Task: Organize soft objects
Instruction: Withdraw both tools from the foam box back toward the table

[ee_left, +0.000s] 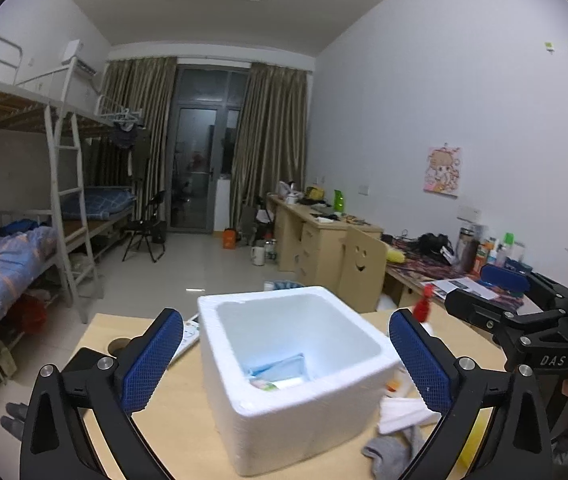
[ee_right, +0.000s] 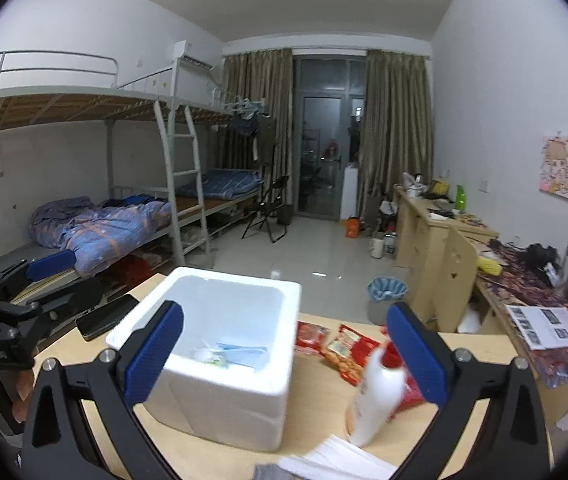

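the left gripper [ee_left: 284, 356] is spread wide and grasps nothing; its blue pads frame the white foam box [ee_left: 296, 376] at lower centre of the left wrist view. the box stands open on the wooden table [ee_left: 95, 332], with pale blue and white soft items [ee_left: 279, 370] lying in its bottom. a grey sock [ee_left: 394, 448] and folded white cloth [ee_left: 402, 410] lie on the table at lower right, close to the box's right wall. the right gripper [ee_right: 284, 356] is also released and holds nothing. in its view the box [ee_right: 219, 360] fills the lower left, a dark phone [ee_right: 105, 316] lies near the table's left edge, and a white bottle with a red cap [ee_right: 376, 396] stands at lower right, in front of red snack packets [ee_right: 344, 350]. bare tabletop shows between box and bottle.
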